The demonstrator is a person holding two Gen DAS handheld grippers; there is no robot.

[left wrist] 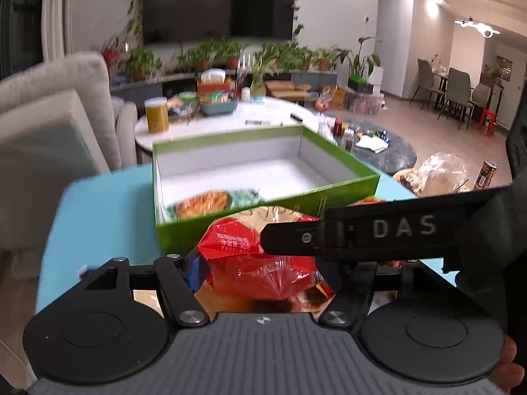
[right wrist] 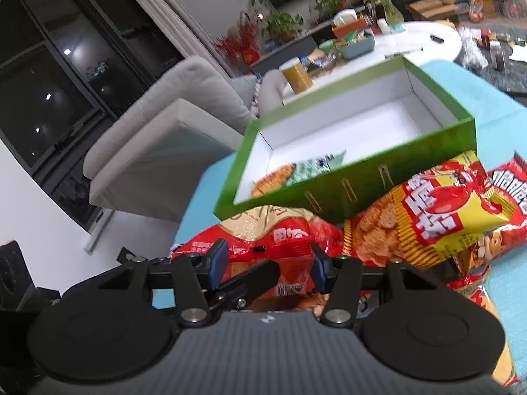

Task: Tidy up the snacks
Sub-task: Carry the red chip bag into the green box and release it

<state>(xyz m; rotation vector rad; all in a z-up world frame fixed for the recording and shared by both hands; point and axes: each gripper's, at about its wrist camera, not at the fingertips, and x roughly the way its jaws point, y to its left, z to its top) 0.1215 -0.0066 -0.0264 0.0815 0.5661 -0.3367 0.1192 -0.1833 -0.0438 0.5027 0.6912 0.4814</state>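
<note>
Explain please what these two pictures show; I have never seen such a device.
A person holds a two-finger gripper in each hand; each carries a camera looking along its fingers. One picture is from the left gripper, the other from the right gripper. On the blue table stands an open green box with a few packets inside; snack bags lie before it. A red bag sits between both grippers' fingers; a firm grip I cannot confirm.

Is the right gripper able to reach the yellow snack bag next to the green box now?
Probably not directly: the right gripper has the red snack bag between its fingers. The yellow snack bag itself lies uncovered.
</note>
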